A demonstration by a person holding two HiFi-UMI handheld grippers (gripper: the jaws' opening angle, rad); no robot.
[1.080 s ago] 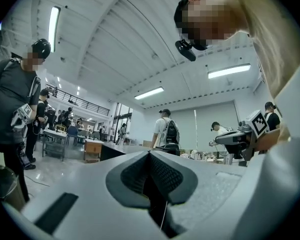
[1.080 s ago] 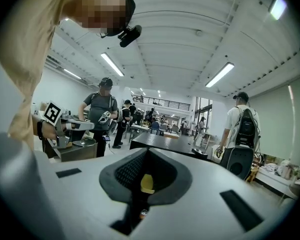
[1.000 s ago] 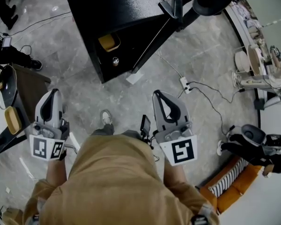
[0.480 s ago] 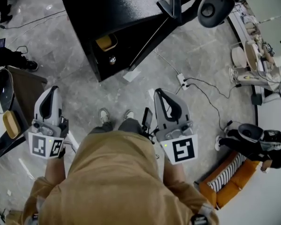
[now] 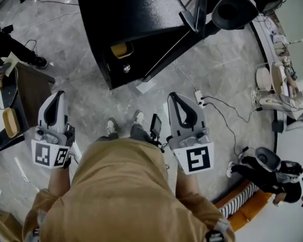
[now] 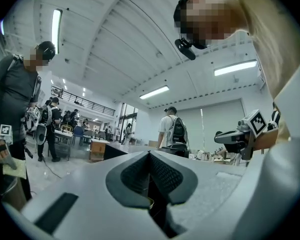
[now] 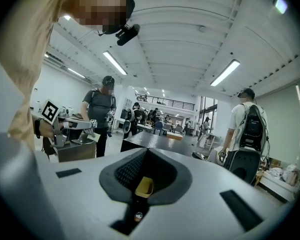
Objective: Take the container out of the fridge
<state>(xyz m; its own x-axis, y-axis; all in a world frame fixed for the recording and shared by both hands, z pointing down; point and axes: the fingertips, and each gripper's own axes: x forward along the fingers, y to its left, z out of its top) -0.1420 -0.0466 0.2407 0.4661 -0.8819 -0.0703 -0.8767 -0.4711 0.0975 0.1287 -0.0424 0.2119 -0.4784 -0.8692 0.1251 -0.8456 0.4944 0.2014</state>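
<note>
Seen from my head view, the black fridge [image 5: 126,14] at twelve o'clock runs off the top edge; its dark interior hides all but one end of the yellow container [image 5: 120,50]. A round object [image 5: 126,68] just below is too small for me to identify.

I count two grippers, the left gripper [image 5: 58,94] and the right gripper [image 5: 172,96], with two marker cubes [image 5: 50,154], one on each. There is one black fridge [image 5: 131,14], and in it one yellow container [image 5: 120,49] and one small round silver thing [image 5: 126,68]. On the floor are two shoes [image 5: 111,126], one power strip [image 5: 199,96] and one black chair [image 5: 235,9]. One table [image 5: 35,92] bears one yellow tray [image 5: 11,122]. The right gripper view shows two people close by, a person in grey [image 7: 101,111] and a person with a backpack [image 7: 249,129]; those behind are too small to count.
</note>
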